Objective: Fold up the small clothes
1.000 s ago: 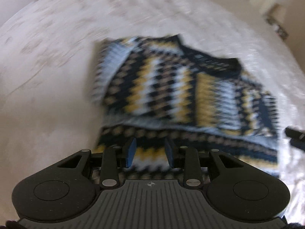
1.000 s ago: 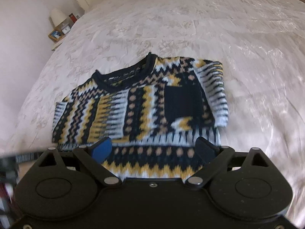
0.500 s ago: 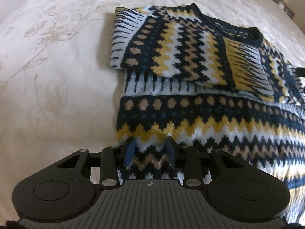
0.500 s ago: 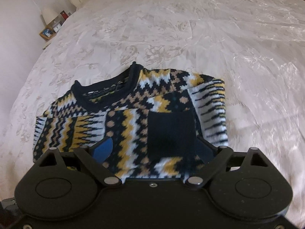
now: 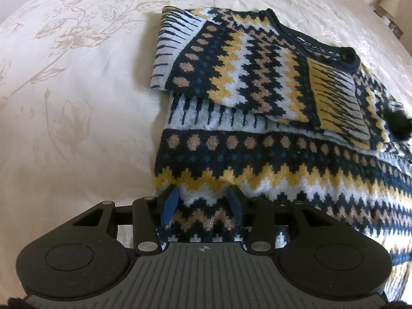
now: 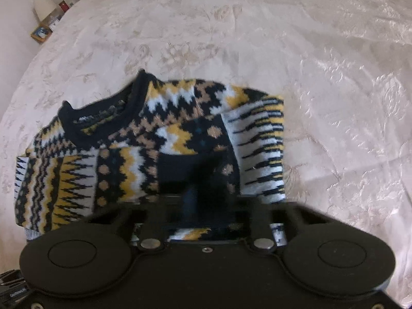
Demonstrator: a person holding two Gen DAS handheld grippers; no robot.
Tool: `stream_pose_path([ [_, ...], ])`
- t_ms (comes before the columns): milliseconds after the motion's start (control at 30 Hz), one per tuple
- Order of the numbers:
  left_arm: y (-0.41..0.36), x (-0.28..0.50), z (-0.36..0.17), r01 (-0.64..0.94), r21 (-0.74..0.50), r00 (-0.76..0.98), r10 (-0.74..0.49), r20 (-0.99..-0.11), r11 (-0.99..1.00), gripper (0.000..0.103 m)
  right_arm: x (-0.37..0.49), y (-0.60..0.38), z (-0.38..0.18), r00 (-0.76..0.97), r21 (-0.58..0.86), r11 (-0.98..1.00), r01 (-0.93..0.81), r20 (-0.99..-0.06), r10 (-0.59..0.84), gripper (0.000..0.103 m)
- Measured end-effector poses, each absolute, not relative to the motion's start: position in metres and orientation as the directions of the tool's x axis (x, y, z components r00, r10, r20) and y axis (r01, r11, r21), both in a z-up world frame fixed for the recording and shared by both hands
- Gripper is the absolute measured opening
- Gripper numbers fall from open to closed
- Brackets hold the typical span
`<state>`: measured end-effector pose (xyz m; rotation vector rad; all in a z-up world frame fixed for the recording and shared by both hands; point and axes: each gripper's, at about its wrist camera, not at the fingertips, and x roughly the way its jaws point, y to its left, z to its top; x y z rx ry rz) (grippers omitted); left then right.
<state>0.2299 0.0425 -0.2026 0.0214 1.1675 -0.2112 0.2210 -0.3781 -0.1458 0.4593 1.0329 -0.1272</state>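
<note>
Sweater (image 5: 257,118), knitted in navy, mustard, tan and pale blue zigzags, lies flat on a cream flowered bedspread (image 5: 77,103), its sleeves folded in over the chest. Left gripper (image 5: 203,203) sits low over the hem at the near left corner; its jaws have just been opening and stand apart, knit bunched up between the blue pads. Right gripper (image 6: 203,200) is blurred over the dark patch by the right sleeve, jaws drawn together; whether they pinch cloth is unclear.
</note>
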Motion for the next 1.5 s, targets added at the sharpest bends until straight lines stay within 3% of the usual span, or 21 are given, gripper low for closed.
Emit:
stream_pose_path([
  [167, 0.044, 0.232, -0.203, 0.175, -0.097, 0.371, -0.157, -0.915, 0.980, 0.043, 0.204, -0.362, -0.083, 0.665, 0.401, 0.903, 0.153, -0.718, 0.207, 0.014],
  [267, 0.045, 0.232, -0.203, 0.172, -0.099, 0.371, -0.158, -0.915, 0.980, 0.043, 0.193, -0.371, -0.061, 0.720, 0.386, 0.903, 0.188, -0.679, 0.141, 0.014],
  [367, 0.047, 0.231, -0.196, 0.164, -0.109, 0.376, -0.164, -0.912, 0.981, 0.042, 0.196, -0.388, -0.085, 0.660, 0.324, 0.900, 0.290, -0.749, 0.057, 0.014],
  [500, 0.050, 0.228, -0.171, 0.151, -0.139, 0.416, -0.191, -0.889, 0.979, 0.042, 0.204, -0.392, -0.120, 0.578, 0.296, 0.901, 0.318, -0.813, 0.063, 0.015],
  [800, 0.032, 0.285, -0.142, 0.171, -0.146, 0.491, -0.212, -0.845, 0.974, 0.042, 0.205, -0.379, -0.138, 0.537, 0.276, 0.914, 0.296, -0.840, 0.080, 0.021],
  [1033, 0.032, 0.335, -0.171, 0.079, -0.018, 0.489, -0.054, -0.871, 0.997, 0.043, 0.205, -0.387, -0.148, 0.511, 0.250, 0.916, 0.315, -0.858, 0.058, 0.022],
  [1133, 0.048, 0.346, -0.193, 0.034, -0.023, 0.428, -0.035, -0.903, 0.999, 0.050, 0.207, -0.393, -0.158, 0.475, 0.223, 0.912, 0.344, -0.879, 0.036, 0.031],
  [1200, 0.053, 0.345, -0.195, 0.031, -0.025, 0.432, -0.036, -0.901, 0.999, 0.060, 0.209, -0.396, -0.163, 0.463, 0.215, 0.910, 0.353, -0.886, 0.029, 0.029],
  [1267, 0.052, 0.345, -0.194, 0.047, -0.011, 0.437, -0.030, -0.899, 0.999, 0.061, 0.210, -0.395, -0.165, 0.459, 0.201, 0.914, 0.352, -0.888, 0.019, 0.030],
  [1367, 0.056, 0.343, -0.190, 0.051, -0.036, 0.439, -0.055, -0.897, 0.998, 0.065, 0.211, -0.393, -0.166, 0.456, 0.179, 0.917, 0.356, -0.890, -0.004, 0.036],
  [1433, 0.062, 0.337, -0.185, 0.044, -0.069, 0.429, -0.081, -0.900, 0.997, 0.071, 0.210, -0.392, -0.165, 0.459, 0.169, 0.915, 0.366, -0.888, -0.019, 0.048],
  [1500, 0.065, 0.328, -0.179, 0.038, -0.092, 0.438, -0.099, -0.893, 0.995, 0.075, 0.207, -0.391, -0.162, 0.454, 0.155, 0.913, 0.377, -0.890, -0.037, 0.080],
])
